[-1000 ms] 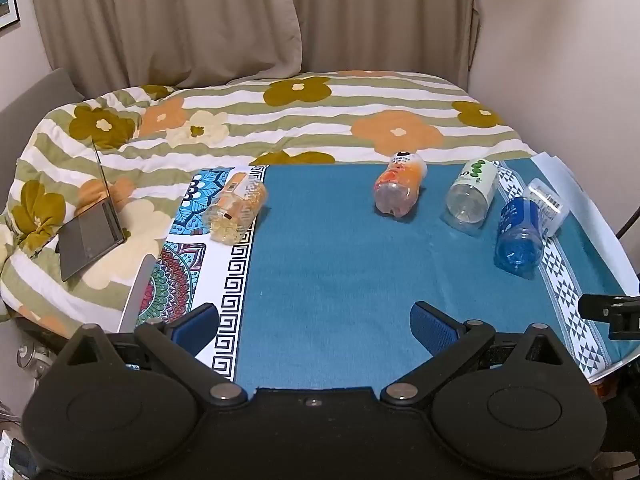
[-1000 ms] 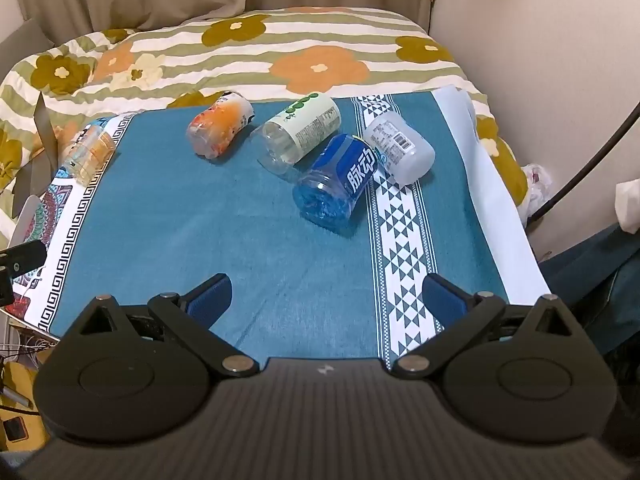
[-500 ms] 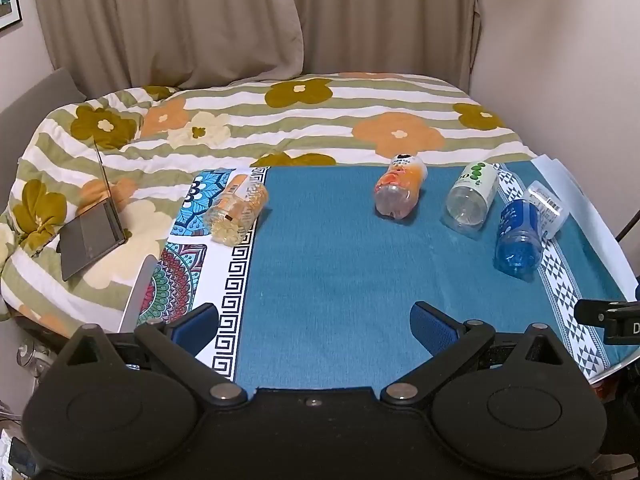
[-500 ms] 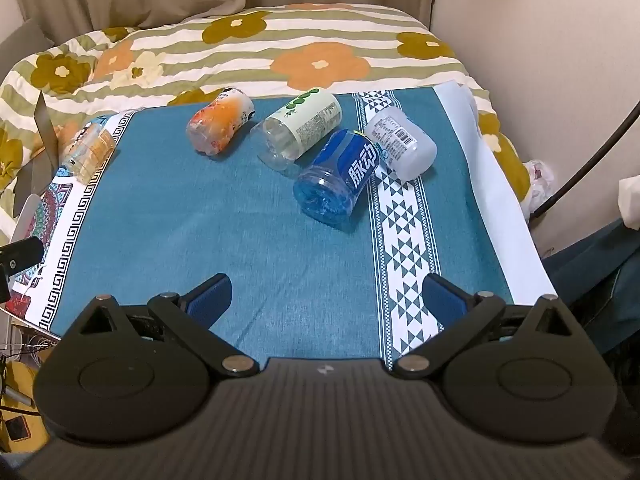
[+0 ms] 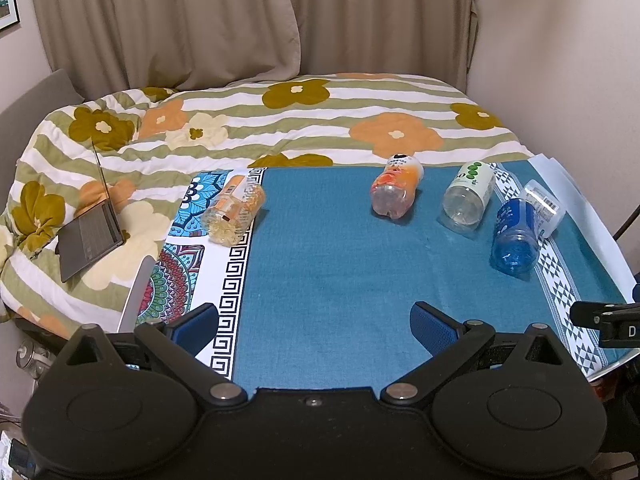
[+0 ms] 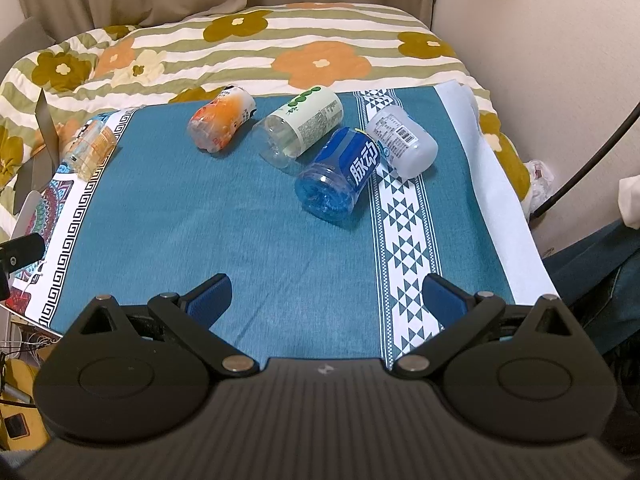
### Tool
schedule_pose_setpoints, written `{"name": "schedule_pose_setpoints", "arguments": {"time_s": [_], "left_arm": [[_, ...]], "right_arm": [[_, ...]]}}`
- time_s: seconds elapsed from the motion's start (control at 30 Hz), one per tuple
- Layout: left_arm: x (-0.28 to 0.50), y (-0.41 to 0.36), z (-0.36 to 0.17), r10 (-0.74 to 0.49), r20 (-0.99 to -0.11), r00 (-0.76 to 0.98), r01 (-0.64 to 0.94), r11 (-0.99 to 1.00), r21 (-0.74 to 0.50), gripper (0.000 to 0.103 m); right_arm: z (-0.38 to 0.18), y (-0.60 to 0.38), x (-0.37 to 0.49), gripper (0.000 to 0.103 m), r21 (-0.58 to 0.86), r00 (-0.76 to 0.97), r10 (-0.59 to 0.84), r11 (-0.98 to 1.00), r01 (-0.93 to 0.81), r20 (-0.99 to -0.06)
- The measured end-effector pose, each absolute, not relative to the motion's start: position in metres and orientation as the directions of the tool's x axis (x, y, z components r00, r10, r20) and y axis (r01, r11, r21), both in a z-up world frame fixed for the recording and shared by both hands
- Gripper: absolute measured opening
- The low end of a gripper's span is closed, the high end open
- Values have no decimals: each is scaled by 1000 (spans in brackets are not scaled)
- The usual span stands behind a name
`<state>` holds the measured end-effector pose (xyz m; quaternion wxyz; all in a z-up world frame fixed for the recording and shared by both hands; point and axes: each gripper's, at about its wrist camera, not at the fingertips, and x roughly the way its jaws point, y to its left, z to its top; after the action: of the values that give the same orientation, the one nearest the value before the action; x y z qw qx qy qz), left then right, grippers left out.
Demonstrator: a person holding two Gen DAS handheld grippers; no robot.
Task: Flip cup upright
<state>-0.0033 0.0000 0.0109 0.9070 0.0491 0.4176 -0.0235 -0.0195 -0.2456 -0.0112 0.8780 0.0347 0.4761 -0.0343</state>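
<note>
Both claws are hanging wide apart, empty: left gripper (image 5: 314, 322) and right gripper (image 6: 326, 294) are lining up, nothing grasped. The blue cup (image 6: 340, 172) is lying sideways on the teal tablecloth (image 6: 240, 220), touching a white cup (image 6: 402, 146). Next move probably needs a pinch across its side. A flowered quilt (image 6: 280, 52) is lying behind, curtains beyond.

Each camera sat behind its own gripper and looked forward and downward across the blue cloth (image 5: 328, 264) toward the flowered quilt (image 5: 320, 120) and the curtain (image 5: 240, 20). The left wrist view looked from the cloth's near edge, left of centre, and took in the laptop (image 5: 90, 236) at far left. The right wrist view looked from the near edge further right, closer to the wall (image 6: 540, 40). Both views shared the cloth, the quilt and the five lying cups, among them the blue cup (image 5: 515, 236) (image 6: 340, 172).
</note>
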Motion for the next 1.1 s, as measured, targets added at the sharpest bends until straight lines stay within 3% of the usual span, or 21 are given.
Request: {"name": "schedule_pose_setpoints", "arguments": {"time_s": [1.1], "left_arm": [[-6, -5, 7, -3, -760, 650, 81, 995, 65, 103]], "right_arm": [[-12, -241, -24, 103, 34, 550, -19, 996, 86, -835]]}}
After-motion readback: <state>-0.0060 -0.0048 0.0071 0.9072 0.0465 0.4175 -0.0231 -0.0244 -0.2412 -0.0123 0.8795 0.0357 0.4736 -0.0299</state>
